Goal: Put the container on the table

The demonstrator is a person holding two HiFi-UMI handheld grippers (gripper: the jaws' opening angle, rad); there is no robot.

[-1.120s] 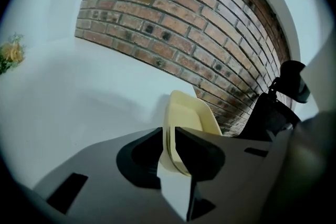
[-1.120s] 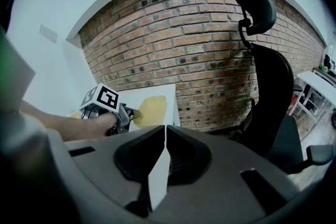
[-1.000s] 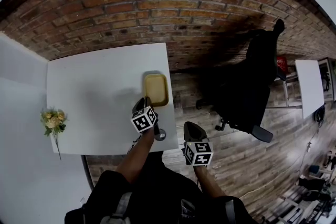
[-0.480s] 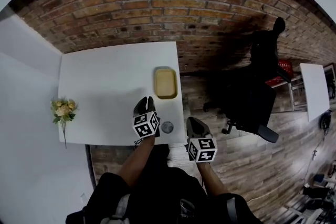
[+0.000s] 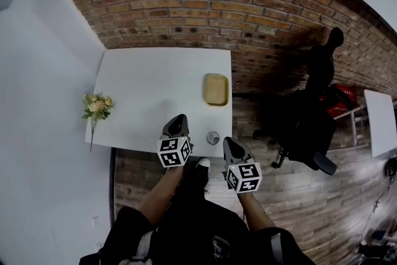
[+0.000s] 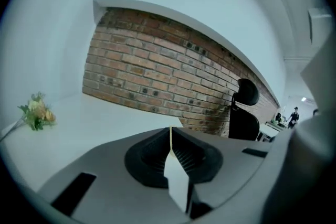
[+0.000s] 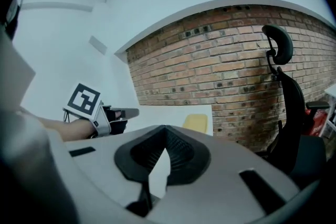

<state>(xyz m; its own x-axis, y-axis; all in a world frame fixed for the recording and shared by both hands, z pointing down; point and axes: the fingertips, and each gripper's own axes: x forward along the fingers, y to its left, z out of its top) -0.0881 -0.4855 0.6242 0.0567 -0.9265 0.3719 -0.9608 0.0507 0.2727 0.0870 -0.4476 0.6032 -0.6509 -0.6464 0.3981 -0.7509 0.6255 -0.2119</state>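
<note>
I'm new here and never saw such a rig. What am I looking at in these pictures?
No robot: a person holds a two-jaw gripper in each hand. One picture comes from a camera on the person's head, looking down at the left gripper and right gripper. The other two come from cameras riding on the grippers. Both pairs of jaws are together, holding nothing. On the white table lie a yellow container, a bunch of flowers and a small round thing I cannot identify.
</note>
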